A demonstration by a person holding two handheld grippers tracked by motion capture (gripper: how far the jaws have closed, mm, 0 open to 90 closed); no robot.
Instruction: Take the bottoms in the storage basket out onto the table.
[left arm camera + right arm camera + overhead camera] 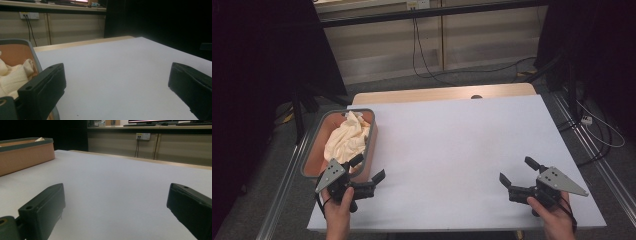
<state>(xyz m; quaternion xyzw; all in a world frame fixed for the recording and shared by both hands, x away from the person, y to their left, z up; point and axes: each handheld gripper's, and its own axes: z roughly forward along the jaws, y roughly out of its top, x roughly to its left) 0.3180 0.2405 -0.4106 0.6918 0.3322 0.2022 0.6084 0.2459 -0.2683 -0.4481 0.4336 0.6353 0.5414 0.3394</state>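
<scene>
We see a beige wall point(472, 35) with cables point(419, 45) hanging, grey floor point(277, 165), black curtains point(257, 65) either side

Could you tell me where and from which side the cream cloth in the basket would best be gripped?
Probably the raised fold at the top of the cream cloth, taken from above. It lies crumpled inside the basket, whose walls block a sideways approach, and its bunched ridges stand above the rim. The open left gripper is closest, at the basket's near corner.
</scene>
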